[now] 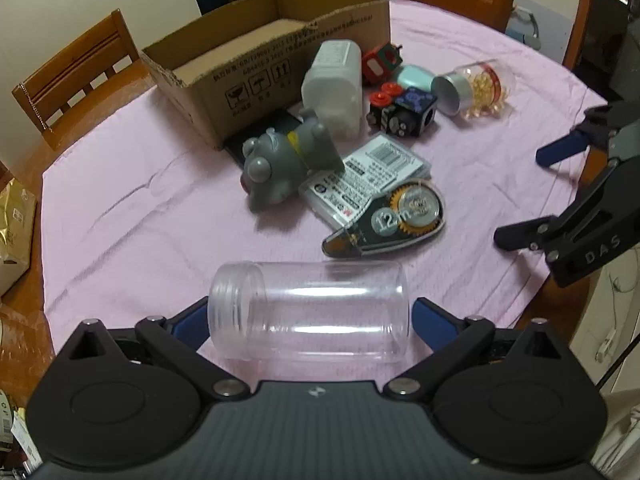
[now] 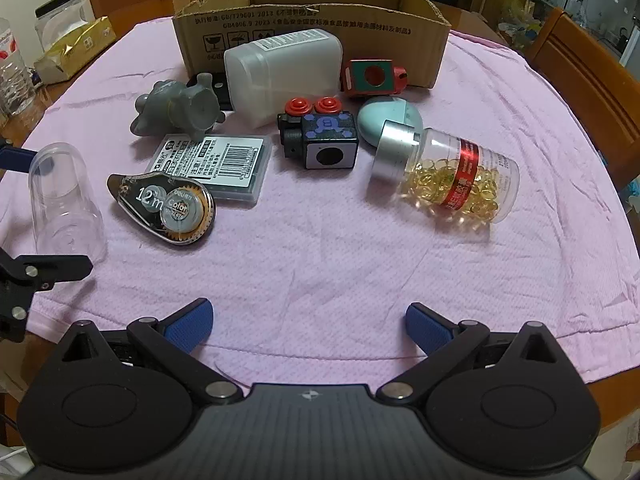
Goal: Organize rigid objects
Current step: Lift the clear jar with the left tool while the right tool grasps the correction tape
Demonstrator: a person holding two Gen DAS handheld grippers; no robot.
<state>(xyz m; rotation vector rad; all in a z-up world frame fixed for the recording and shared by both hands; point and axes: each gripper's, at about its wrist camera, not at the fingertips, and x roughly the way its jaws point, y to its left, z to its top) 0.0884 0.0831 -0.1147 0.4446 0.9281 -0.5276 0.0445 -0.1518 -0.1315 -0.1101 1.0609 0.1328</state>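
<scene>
Clearly the task is near its start: the cardboard box (image 2: pixel 312 20) at the far side looks empty, and all things lie on the worktop (image 2: pixel 320 260). The clear jar (image 1: pixel 310 312) lies on its side at the near edge, long axis left to right, mouth to the left. The left gripper (image 1: pixel 310 320) brackets its two ends; whether the pads press I cannot tell. The right gripper (image 2: pixel 308 326) stands spread, holding nothing

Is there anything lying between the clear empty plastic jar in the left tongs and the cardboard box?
Yes. Between the clear empty plastic jar and the open cardboard box lie the grey toy animal, the black correction tape dispenser and the white plastic bottle.
</scene>
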